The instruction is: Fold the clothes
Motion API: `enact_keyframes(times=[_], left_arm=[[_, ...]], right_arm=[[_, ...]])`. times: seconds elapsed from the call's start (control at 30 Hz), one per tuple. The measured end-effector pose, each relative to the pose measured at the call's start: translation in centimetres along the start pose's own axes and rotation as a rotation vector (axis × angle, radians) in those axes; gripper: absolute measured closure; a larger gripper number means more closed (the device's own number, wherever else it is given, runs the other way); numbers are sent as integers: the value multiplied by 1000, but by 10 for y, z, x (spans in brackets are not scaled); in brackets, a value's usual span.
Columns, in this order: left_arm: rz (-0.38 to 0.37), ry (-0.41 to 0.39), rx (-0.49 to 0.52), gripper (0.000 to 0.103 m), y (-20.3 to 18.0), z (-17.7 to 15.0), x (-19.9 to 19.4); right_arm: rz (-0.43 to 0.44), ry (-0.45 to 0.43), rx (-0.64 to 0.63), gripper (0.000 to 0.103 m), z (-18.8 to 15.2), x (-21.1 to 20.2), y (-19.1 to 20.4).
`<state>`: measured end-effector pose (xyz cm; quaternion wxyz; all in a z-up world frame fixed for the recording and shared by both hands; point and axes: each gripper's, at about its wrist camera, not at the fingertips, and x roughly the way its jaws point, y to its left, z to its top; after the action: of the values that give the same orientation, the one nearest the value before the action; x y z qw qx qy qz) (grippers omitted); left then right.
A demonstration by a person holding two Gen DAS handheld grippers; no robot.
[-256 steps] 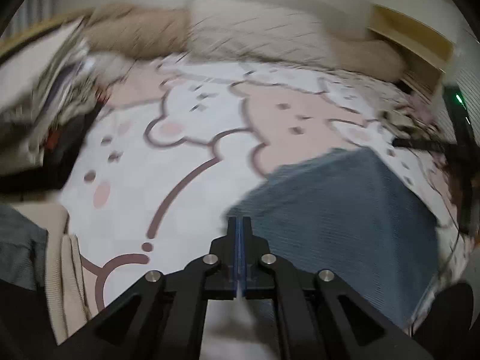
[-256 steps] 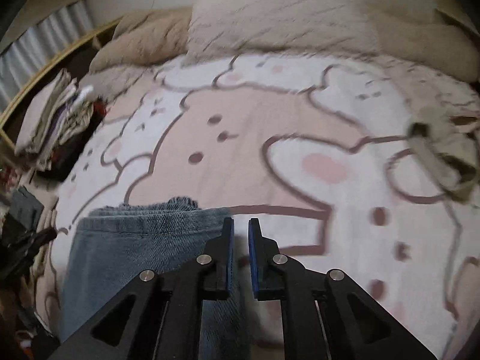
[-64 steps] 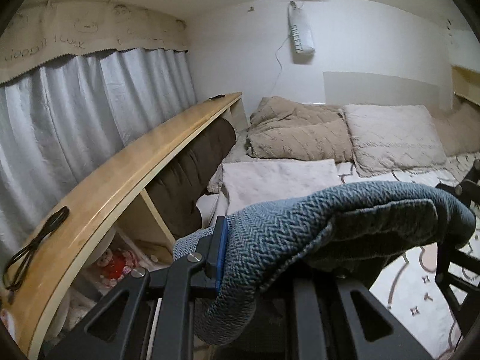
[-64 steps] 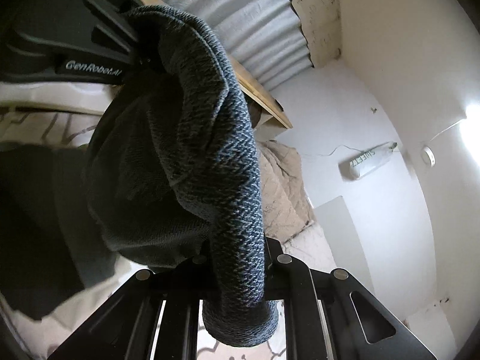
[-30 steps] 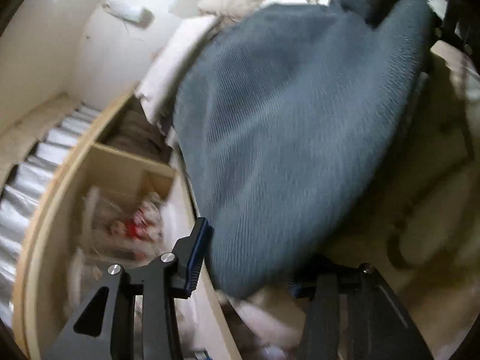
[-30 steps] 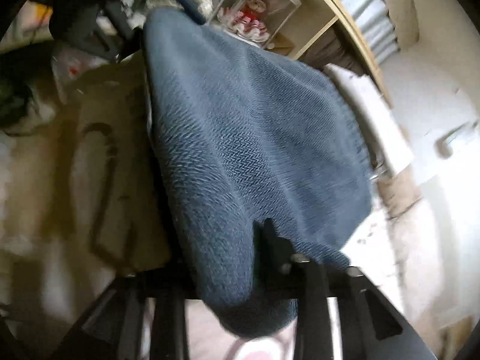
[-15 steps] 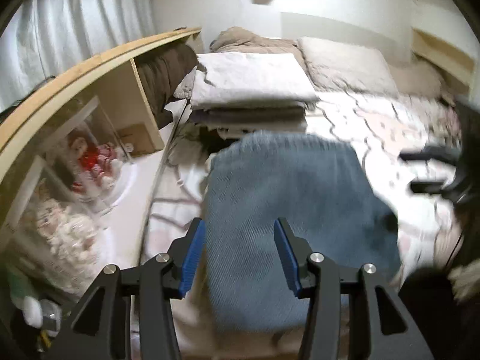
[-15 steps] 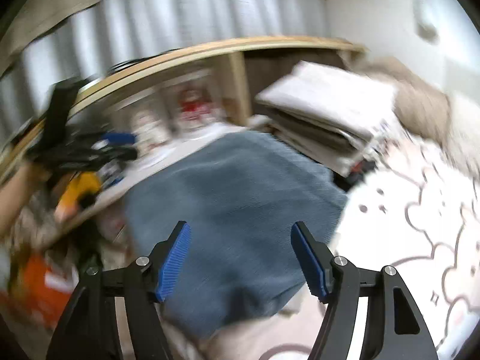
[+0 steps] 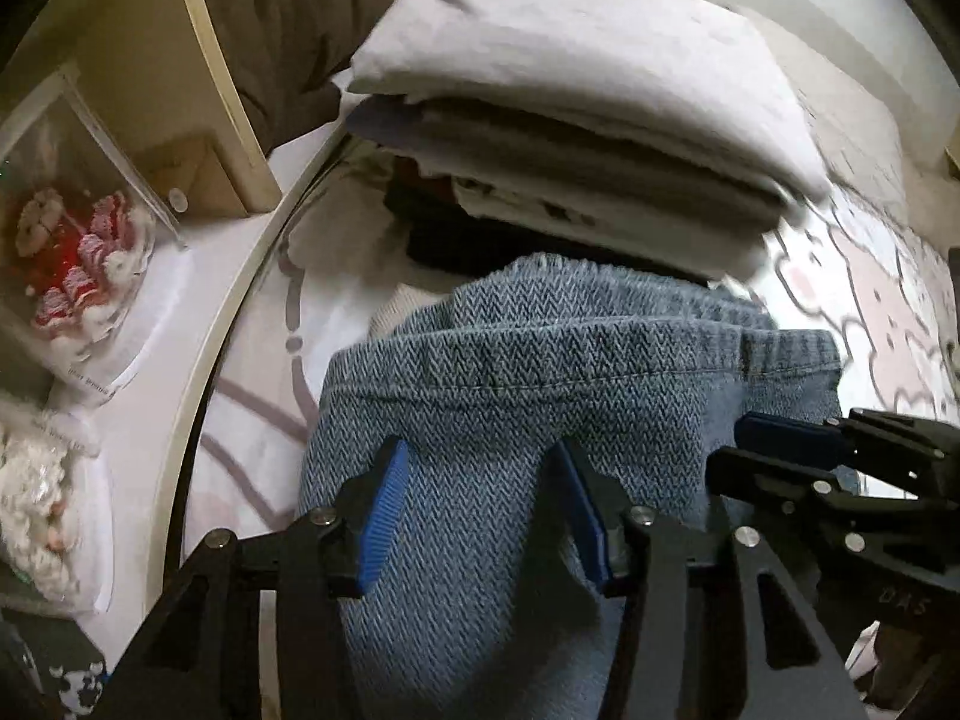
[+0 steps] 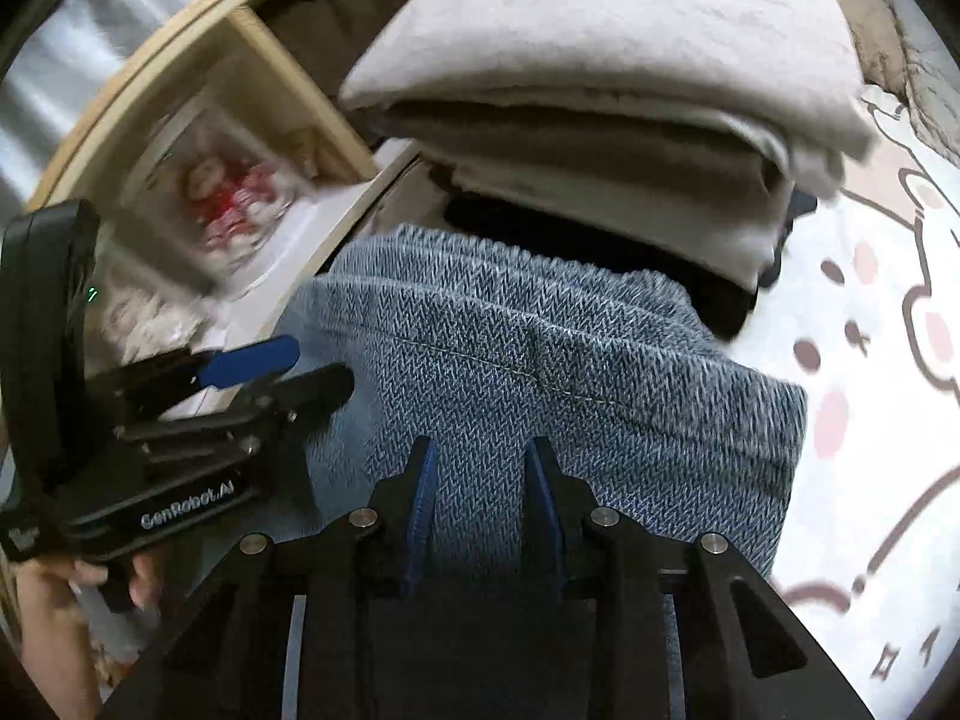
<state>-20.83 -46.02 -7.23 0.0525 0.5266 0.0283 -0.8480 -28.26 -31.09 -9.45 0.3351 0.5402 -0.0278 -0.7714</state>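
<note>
A folded blue knit garment lies at the bed's edge, just in front of a stack of folded clothes. It also shows in the right wrist view. My left gripper is open, its blue-padded jaws spread just over the garment's near part. My right gripper is open too, low over the same garment. Each gripper shows in the other's view: the right one and the left one. Neither holds anything.
A wooden shelf runs along the left with a red and white doll in a clear box. The bear-print bedsheet stretches to the right. Beige pillows lie behind the stack.
Both grippers let go of the blue garment after carrying it to the bed's edge by the stack. Now both have closed in low over it, jaws still open.
</note>
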Motion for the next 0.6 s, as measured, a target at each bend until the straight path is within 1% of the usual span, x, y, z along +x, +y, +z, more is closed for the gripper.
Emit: enact_keyframes(times=[0.03,0.07,0.13,0.17,0.27,0.3,0.37,0.47,0.53,0.6], left_arm=[[16,-1,-1,42,1,6,3],[31,2,4,37,0,11,7],[52,11,21,37,-3,20,15],[57,12,37,37,-6,23,17],[46,-3,83,37,-8,20,8],[38,-9,90,37,-7,16,2],[30,-31,95,37,-1,4,-13],[40,-92,95,37,13,-21,-46],[32,-143,102,37,21,-46,-73],[-6,-165,94,37,27,-75,-93]], right_arm=[[-11,0,21,72,10,4,-1],[-21,-2,37,72,15,9,0],[-41,1,70,72,26,18,-3],[-49,9,79,72,25,21,-5],[-32,13,86,72,23,18,-8],[-28,11,65,72,19,12,-4],[-2,14,5,72,3,-2,2],[116,-16,-39,72,-29,-40,-6],[95,-35,-78,71,-58,-63,-20],[75,-54,-116,71,-87,-86,-33]])
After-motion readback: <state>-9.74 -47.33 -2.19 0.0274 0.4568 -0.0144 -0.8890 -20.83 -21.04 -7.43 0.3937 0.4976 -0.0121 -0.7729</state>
